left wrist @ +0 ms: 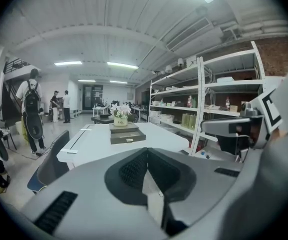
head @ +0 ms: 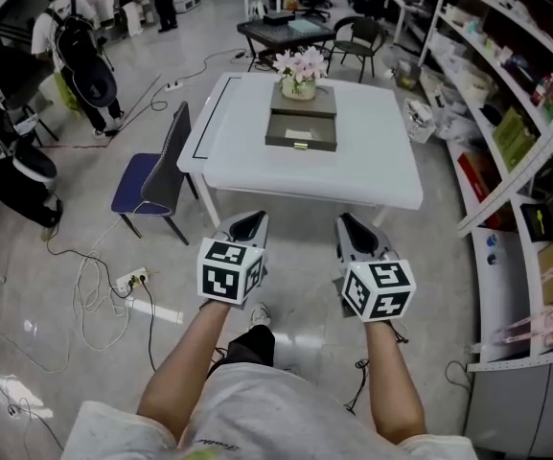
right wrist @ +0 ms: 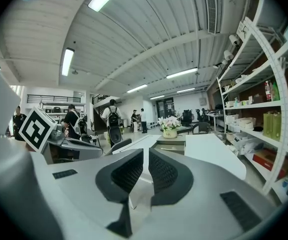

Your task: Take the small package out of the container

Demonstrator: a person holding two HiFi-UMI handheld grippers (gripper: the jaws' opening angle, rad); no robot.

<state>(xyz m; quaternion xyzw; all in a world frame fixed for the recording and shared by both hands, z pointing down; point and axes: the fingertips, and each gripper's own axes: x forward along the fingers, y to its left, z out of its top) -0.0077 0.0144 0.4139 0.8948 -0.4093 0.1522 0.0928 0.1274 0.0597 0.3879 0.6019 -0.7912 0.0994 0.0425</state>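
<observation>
A dark drawer-style container sits at the middle of the white table, with a flower pot on top. The left claw and right claw hover short of the table's near edge, both closed together and empty.

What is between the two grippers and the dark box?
Only bare table lies before the box, as the head view shows. The left gripper and right gripper are shut and empty.

Two grippers, one table, one container.
</observation>
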